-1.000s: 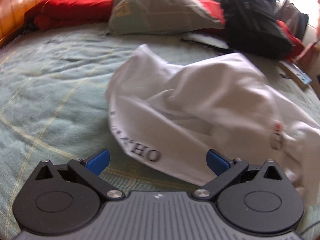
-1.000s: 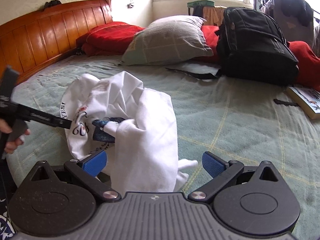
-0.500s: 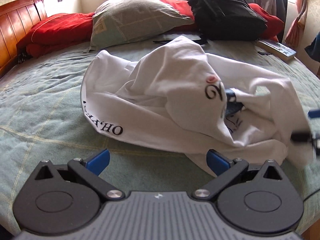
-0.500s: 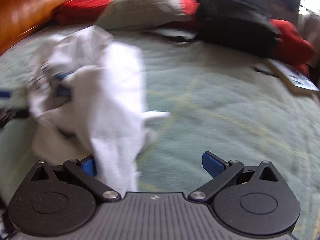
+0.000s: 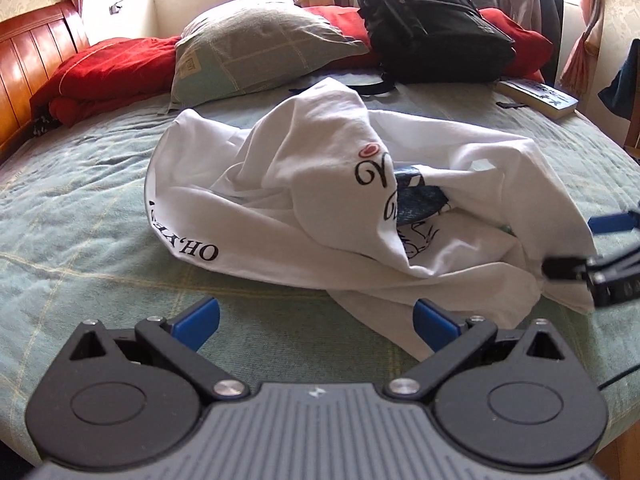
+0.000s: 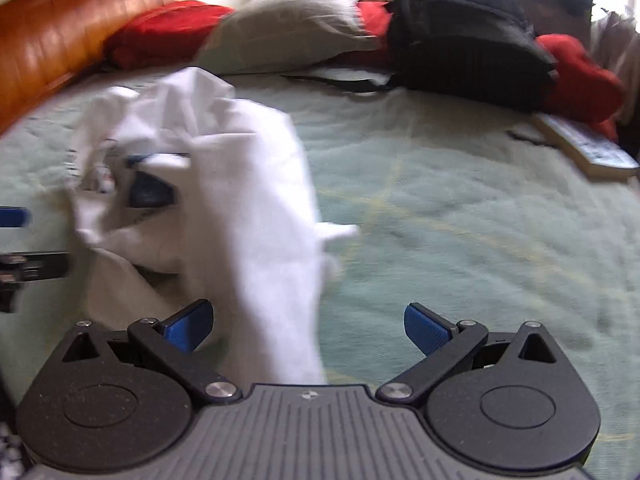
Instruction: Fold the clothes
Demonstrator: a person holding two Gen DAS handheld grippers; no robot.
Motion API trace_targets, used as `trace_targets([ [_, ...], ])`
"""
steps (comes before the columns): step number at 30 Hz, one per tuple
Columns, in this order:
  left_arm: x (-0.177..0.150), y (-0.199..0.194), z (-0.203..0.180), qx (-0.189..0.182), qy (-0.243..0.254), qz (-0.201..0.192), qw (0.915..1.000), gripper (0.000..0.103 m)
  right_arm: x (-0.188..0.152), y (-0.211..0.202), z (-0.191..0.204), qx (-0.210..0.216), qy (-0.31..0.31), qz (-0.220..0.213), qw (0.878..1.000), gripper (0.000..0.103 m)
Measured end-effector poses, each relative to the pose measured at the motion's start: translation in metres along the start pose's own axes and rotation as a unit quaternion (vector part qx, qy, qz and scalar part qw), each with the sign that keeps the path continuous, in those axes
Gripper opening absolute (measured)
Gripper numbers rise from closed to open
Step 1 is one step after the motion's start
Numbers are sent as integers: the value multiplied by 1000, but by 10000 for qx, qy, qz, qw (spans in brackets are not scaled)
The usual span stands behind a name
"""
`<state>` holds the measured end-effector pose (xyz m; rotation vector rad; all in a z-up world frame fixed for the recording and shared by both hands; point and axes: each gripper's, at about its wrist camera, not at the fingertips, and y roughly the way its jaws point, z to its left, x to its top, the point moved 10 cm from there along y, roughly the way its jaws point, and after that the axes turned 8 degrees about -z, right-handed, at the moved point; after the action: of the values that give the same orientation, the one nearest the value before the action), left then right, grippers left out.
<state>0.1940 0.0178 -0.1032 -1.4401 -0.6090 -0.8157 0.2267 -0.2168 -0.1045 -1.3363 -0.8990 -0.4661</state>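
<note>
Left wrist view gives me the white T-shirt (image 5: 320, 200) lying crumpled in a heap on the green bedspread (image 5: 80, 208), about the middle of the bed; black lettering runs along its near left edge, and a dark blue print shows inside a fold toward the right; the left gripper (image 5: 316, 316) hangs just short of the heap with its blue fingers (image 5: 198, 318) spread wide and nothing between them, one loose corner of cloth lying just beside the right-hand pad; at the right edge of that view I see the right gripper's tip against the shirt's far side. From the right wrist, which is blurred, the shirt (image 6: 224, 184) rises in a tall fold that runs down between the spread fingers of the right gripper (image 6: 308, 324); they are open and do not pinch it. Beyond the shirt I see a grey pillow (image 5: 260, 44), red bedding (image 5: 108, 68), a black backpack (image 5: 432, 24) and a book (image 5: 540, 96) near the right edge of the bed; a wooden headboard (image 6: 68, 32) stands at the left.
</note>
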Motion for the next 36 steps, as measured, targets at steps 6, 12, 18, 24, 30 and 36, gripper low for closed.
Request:
trace_targets([
  [6,-4,-1,-4,17,73,29,10000,102,13,-8,-64,-1063,363,-322,9931,103],
  [12,-4,-5,-8,-37,149,-22,9999,102,11,-13,-82,-1491,290,-384,9876,103],
  [18,-6,-6,-8,-22,143,-18,9999,102,18,-22,-88,-1187,679,-520,9892,103],
  [24,-6,-8,-12,-57,190,-8,9998,102,48,-6,-68,-660,769,-588,9931,103],
  [30,-6,-8,-14,-55,198,-1,9998,102,67,50,-71,-1005,384,17,9942,103],
  [36,-9,-8,-13,-58,229,9,9997,102,54,62,-112,-1841,18,564,9813,103],
])
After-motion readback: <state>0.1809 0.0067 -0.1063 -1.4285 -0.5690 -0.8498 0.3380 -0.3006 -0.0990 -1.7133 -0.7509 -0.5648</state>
